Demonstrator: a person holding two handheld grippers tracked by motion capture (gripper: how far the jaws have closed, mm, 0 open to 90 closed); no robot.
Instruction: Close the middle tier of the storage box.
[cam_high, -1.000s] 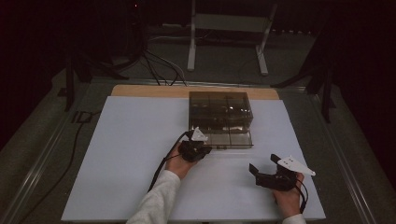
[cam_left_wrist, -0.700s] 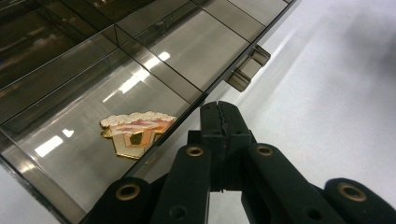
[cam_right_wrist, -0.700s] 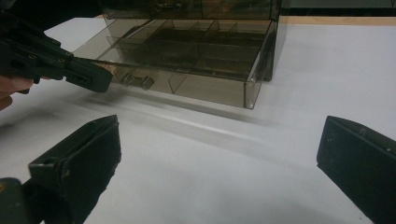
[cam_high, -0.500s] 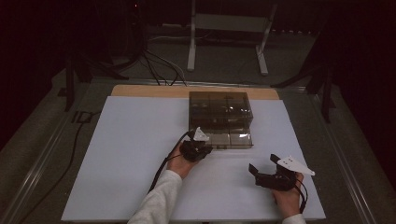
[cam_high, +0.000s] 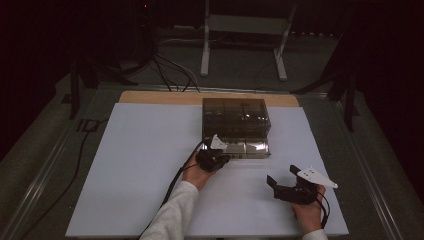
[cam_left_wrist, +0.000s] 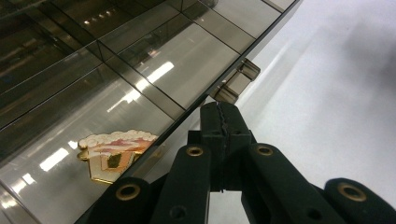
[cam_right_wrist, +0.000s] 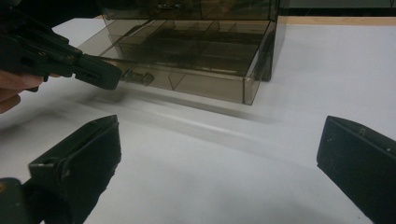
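Drawer (cam_high: 246, 147) of the smoky clear box (cam_high: 235, 116) sits further out toward the person than before — front edge lower on the white mat (cam_high: 140, 170). Left gripper (cam_high: 220, 159), jaws pressed together at the drawer's front handle (cam_left_wrist: 236, 84), has drawn back slightly with it — the left hand (cam_high: 196, 172) nearer the table's near edge.

You have open white mat (cam_high: 140, 175) across the whole left and lower part of the high view. The smoky drawer box (cam_high: 235, 117) blocks the upper centre, its pulled-out drawer (cam_high: 247, 147) jutting toward you.
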